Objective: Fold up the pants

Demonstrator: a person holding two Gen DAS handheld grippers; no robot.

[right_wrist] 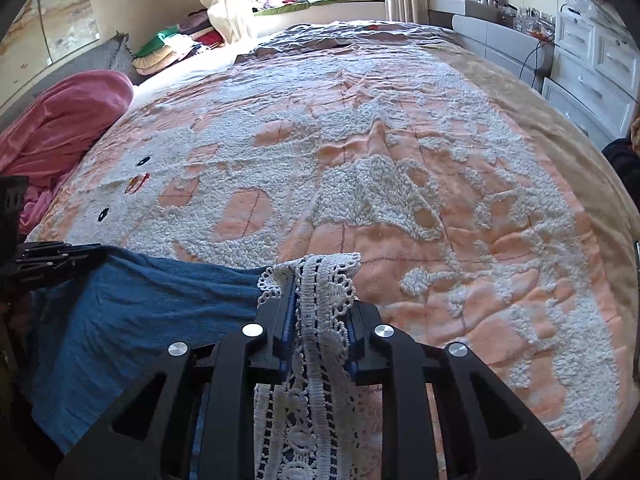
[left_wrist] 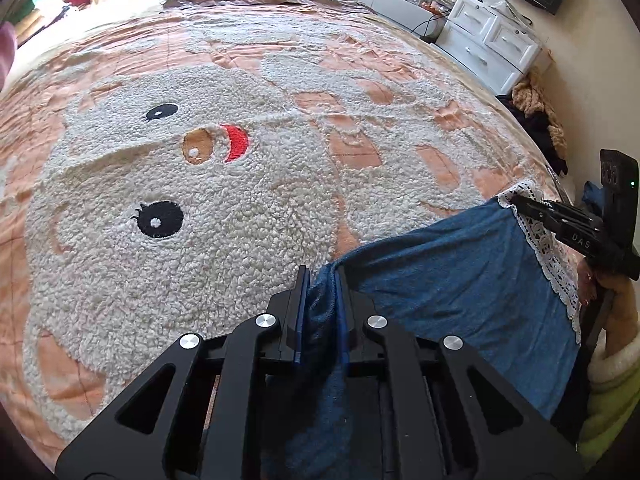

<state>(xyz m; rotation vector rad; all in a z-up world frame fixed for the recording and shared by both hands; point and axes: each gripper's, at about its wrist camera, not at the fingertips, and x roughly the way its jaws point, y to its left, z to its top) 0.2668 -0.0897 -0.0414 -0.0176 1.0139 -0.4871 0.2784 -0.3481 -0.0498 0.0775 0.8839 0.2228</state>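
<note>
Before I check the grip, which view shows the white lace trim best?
The right wrist view: the lace trim fills the centre, pinched in the jaws. The left wrist view shows it only as a thin edge of the blue pants.

Soft cloth against hard black plastic

The pants (left_wrist: pixel 460 280) are matt blue cloth with a fine nap, edged in openwork white lace (right_wrist: pixel 320 320). The bedspread (left_wrist: pixel 240 240) is smooth peach fabric with nubbly, woolly white patches. Each claw (left_wrist: pixel 320 292) is matt black plastic with shiny round metal bolts (left_wrist: pixel 267 321) and blue pads (right_wrist: pixel 285 316).
</note>
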